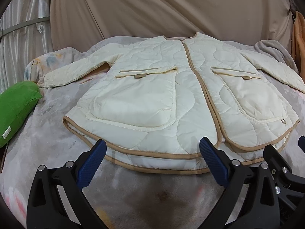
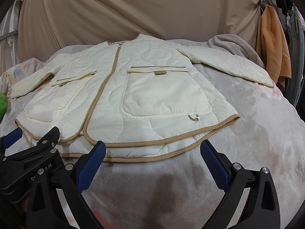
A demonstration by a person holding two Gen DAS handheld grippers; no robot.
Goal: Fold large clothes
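A cream quilted jacket with tan trim lies flat and face up on a grey blanket, zipped, both sleeves spread out; it also shows in the right wrist view. My left gripper is open and empty, its blue-padded fingers just short of the jacket's hem, left half. My right gripper is open and empty at the hem's right half. The right gripper's body shows at the lower right of the left wrist view. The left gripper's body shows at the lower left of the right wrist view.
A green cushion lies at the bed's left edge. The grey blanket covers the bed, bunched at the back right. Beige curtains hang behind. An orange garment hangs at the right.
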